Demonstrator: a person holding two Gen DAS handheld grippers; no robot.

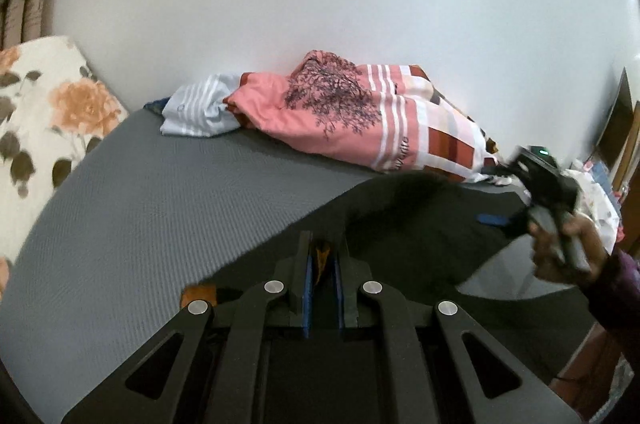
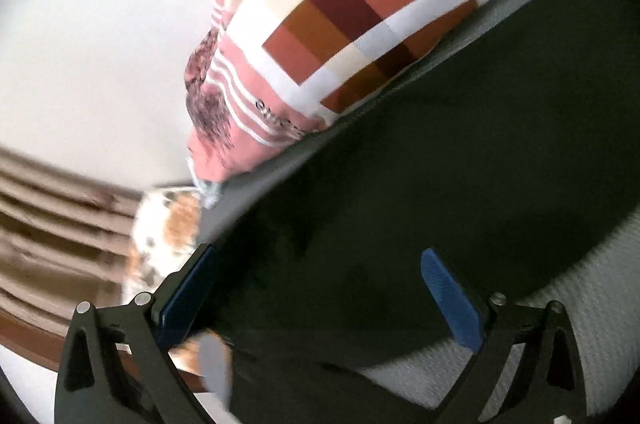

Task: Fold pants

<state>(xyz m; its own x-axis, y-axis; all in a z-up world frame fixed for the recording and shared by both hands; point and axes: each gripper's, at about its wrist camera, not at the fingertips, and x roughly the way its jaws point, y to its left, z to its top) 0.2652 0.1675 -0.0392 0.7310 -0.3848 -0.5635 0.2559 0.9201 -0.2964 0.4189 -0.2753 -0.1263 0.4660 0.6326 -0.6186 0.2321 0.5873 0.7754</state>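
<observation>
The dark pants (image 1: 400, 224) lie spread on the grey bed sheet (image 1: 140, 204). My left gripper (image 1: 323, 252) is shut on the near edge of the pants, with an orange tag showing between its blue pads. My right gripper (image 1: 496, 220) shows at the right of the left wrist view, held in a hand over the pants' far side. In the right wrist view, tilted and blurred, my right gripper (image 2: 320, 264) is wide open, its blue pads (image 2: 448, 300) either side of the dark pants (image 2: 400, 204), holding nothing.
A pink patterned quilt (image 1: 360, 112) and a striped pale blue cloth (image 1: 200, 108) lie bunched against the white wall. A floral pillow (image 1: 44, 120) sits at the left. Wooden furniture (image 1: 624, 128) stands at the far right.
</observation>
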